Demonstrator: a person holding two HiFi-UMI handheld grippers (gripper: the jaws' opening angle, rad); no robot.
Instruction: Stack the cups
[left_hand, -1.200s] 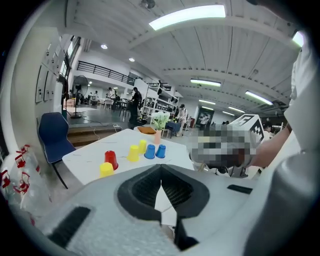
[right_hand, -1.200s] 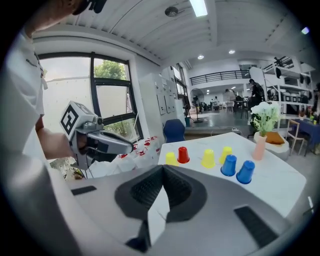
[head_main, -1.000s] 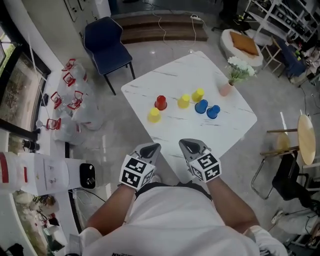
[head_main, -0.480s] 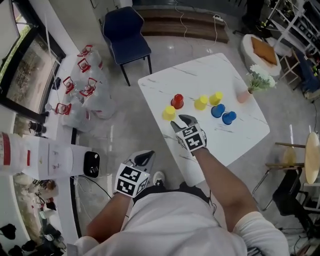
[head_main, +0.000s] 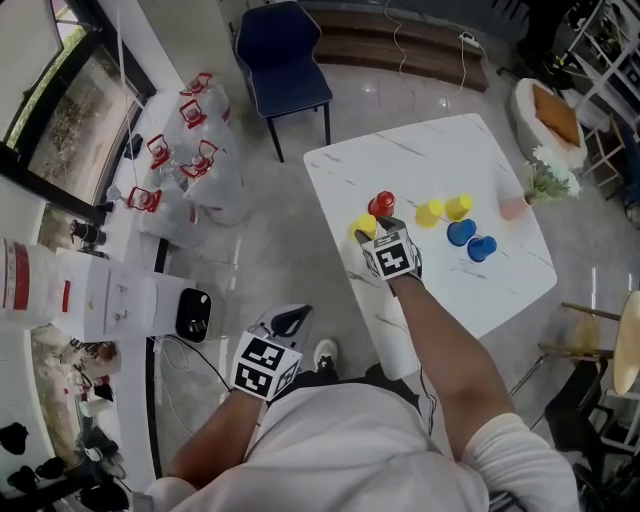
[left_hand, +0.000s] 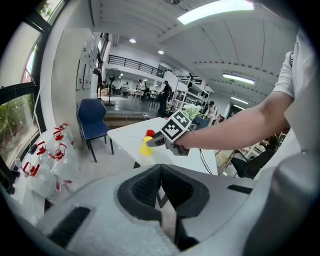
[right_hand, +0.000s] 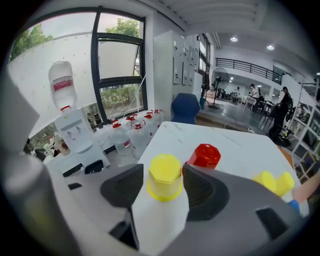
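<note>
a white marble table (head_main: 440, 150) stood on grey floor (head_main: 270, 230). the right gripper's (head_main: 377, 230) jaws had just opened wide around a small yellow plastic cup (right_hand: 164, 177) by the table's edge. the left gripper's (head_main: 290, 320) jaws were pressed together, empty.

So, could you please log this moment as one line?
right gripper: jaws just opened, around nearest yellow cup, no grip | left gripper: shut, empty | phase: pre-grasp

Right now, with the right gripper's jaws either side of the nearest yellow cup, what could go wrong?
The right gripper has just been opening its jaws, which now stand open around the upturned yellow cup.
1. The red cup stands close beyond one jaw; pushing further in may knock it.
2. The yellow cup sits near the edge of the table, so an off-centre close could shove it off.
</note>
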